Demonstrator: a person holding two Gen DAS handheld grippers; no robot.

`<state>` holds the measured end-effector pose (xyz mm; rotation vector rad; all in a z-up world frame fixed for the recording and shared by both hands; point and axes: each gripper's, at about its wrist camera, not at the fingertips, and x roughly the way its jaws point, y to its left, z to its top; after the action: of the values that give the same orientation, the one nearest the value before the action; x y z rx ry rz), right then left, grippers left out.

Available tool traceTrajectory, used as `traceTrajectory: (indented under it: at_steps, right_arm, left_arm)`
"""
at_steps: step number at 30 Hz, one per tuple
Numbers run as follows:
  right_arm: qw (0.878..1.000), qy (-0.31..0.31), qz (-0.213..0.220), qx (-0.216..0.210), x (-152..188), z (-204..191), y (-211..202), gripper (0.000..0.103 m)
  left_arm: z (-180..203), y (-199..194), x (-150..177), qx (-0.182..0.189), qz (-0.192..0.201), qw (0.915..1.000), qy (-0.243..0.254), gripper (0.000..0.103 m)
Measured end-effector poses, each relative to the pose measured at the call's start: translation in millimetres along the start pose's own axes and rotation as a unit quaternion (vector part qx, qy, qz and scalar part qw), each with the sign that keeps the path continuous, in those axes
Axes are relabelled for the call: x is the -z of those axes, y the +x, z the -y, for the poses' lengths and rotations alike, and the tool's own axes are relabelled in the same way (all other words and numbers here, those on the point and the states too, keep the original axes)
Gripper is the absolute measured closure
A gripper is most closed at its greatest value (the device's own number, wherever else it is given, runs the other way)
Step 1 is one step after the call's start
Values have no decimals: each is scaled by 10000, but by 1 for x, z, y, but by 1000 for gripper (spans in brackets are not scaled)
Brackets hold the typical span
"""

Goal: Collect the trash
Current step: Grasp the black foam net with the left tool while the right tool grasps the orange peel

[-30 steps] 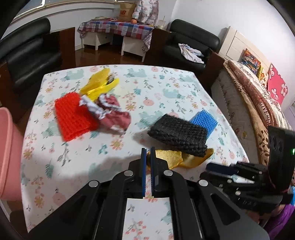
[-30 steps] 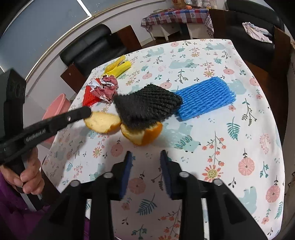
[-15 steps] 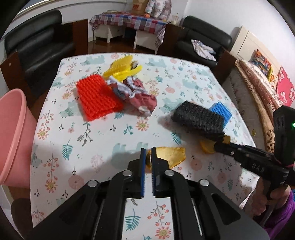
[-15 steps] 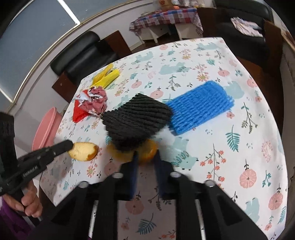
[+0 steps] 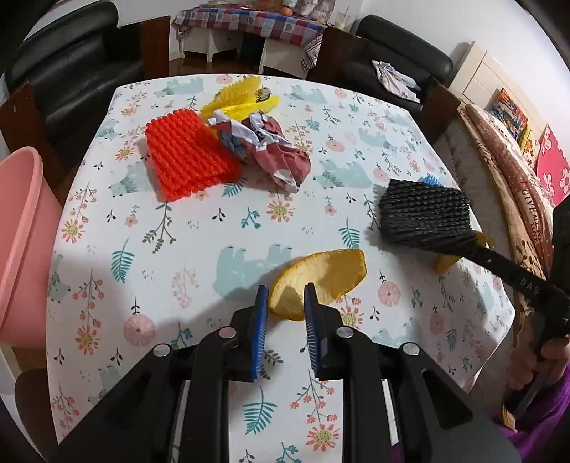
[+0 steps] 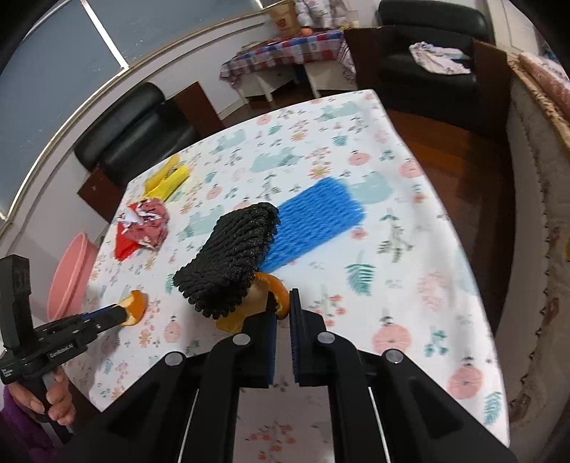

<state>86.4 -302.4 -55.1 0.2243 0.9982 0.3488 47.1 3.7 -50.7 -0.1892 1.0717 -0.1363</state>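
Observation:
In the left wrist view my left gripper is open, its jaws on either side of an orange peel that lies on the floral tablecloth. In the right wrist view my right gripper is shut on a second orange peel that carries a black foam net, lifted off the table. That gripper and net also show in the left wrist view. A red foam net, a crumpled red wrapper, a yellow net and a blue foam net lie on the table.
A pink bin stands off the table's left edge. Black armchairs stand behind the table. A sofa with a patterned cover runs along the right. A small checked-cloth table is at the far wall.
My left gripper has opened and let go of its peel, which now lies on the table. My right gripper has closed on the other peel and raised it with the black net.

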Motion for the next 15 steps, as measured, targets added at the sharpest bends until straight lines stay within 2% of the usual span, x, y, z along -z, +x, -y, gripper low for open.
traceTrajectory:
  at_steps: [3, 6, 7, 8, 15]
  right_arm:
    - [9999, -28, 50, 97, 1, 4, -6, 97]
    - [9999, 14, 138, 93, 1, 6, -12, 97]
    - [9998, 26, 192, 45, 0, 5, -15, 97]
    - [9997, 16, 225, 23, -1, 4, -16, 97]
    - [9989, -122, 455, 24, -6, -6, -30, 97]
  left_arm:
    - [0, 0, 0, 64, 48, 10000, 4, 83]
    - [2, -7, 0, 134, 262, 9996, 53, 84]
    - [3, -10, 0, 135, 368, 9992, 84, 94]
    - [3, -13, -1, 122, 460, 9988, 118, 99]
    - [5, -35, -4, -17, 1002, 9947, 243, 100]
